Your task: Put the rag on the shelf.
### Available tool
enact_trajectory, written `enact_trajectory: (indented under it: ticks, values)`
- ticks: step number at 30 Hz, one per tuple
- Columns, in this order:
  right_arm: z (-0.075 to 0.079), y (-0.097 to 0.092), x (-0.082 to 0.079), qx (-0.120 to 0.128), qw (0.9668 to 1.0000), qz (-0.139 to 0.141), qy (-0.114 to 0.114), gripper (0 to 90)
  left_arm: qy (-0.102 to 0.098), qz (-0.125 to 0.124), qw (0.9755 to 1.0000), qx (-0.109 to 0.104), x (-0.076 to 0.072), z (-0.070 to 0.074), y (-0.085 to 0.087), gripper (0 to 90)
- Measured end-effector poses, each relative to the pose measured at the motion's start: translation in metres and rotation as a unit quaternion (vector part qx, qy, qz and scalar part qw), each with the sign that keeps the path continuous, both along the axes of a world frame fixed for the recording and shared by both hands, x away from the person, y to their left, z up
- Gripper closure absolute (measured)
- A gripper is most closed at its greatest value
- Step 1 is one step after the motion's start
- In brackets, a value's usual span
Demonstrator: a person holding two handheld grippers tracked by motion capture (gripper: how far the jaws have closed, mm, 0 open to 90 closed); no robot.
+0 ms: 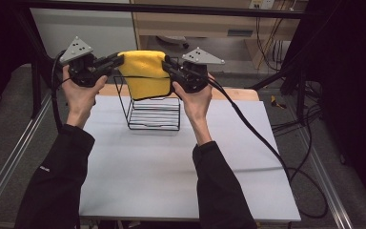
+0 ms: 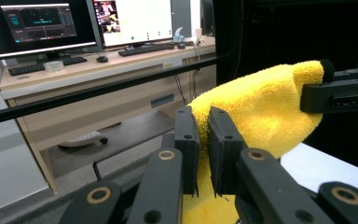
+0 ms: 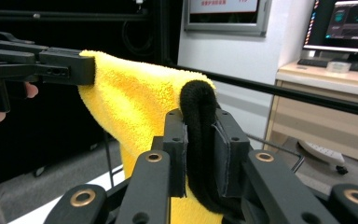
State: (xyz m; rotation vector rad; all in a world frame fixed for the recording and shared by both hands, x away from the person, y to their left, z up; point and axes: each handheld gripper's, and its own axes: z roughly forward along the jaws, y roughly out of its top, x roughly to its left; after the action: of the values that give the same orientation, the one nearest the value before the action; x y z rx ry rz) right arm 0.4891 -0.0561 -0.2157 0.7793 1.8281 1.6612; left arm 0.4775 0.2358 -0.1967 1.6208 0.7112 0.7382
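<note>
In the high view's upper centre, a yellow microfibre cloth (image 1: 144, 74) hangs stretched between both grippers above a black wire rack (image 1: 153, 112) on the white surface (image 1: 171, 167). The left gripper (image 1: 116, 61) has its jaws clamped on one top corner, the right gripper (image 1: 167, 64) on the other, black-edged corner
</note>
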Motion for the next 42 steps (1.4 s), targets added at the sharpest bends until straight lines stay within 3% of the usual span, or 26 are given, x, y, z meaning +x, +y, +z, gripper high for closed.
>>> enact_trajectory:
  ticks: [13,23,34,37,40,42]
  values:
    - [-0.004,-0.002,-0.013,-0.064,0.9977,0.015,0.016,76.6,0.021,-0.01,0.9993,0.03,-0.015,-0.016,0.0,82.0]
    - [-0.017,-0.005,-0.013,-0.081,0.996,0.029,0.027,76.9,0.04,-0.016,0.9976,0.053,-0.02,-0.031,0.0,80.7]
    - [-0.024,-0.005,-0.015,-0.088,0.9953,0.033,0.025,77.7,0.078,-0.046,0.9955,0.03,-0.027,-0.018,0.006,71.7]
    - [-0.025,-0.005,-0.015,-0.092,0.9949,0.034,0.022,77.6,0.1,-0.047,0.9934,0.033,-0.025,-0.017,0.004,74.1]
    - [-0.027,-0.005,-0.015,-0.098,0.9943,0.035,0.023,77.4,0.126,-0.05,0.9894,0.052,-0.023,-0.023,0.0,82.3]
    - [-0.029,-0.005,-0.015,-0.101,0.994,0.036,0.023,76.8,0.131,-0.048,0.9882,0.063,-0.023,-0.027,-0.002,84.4]
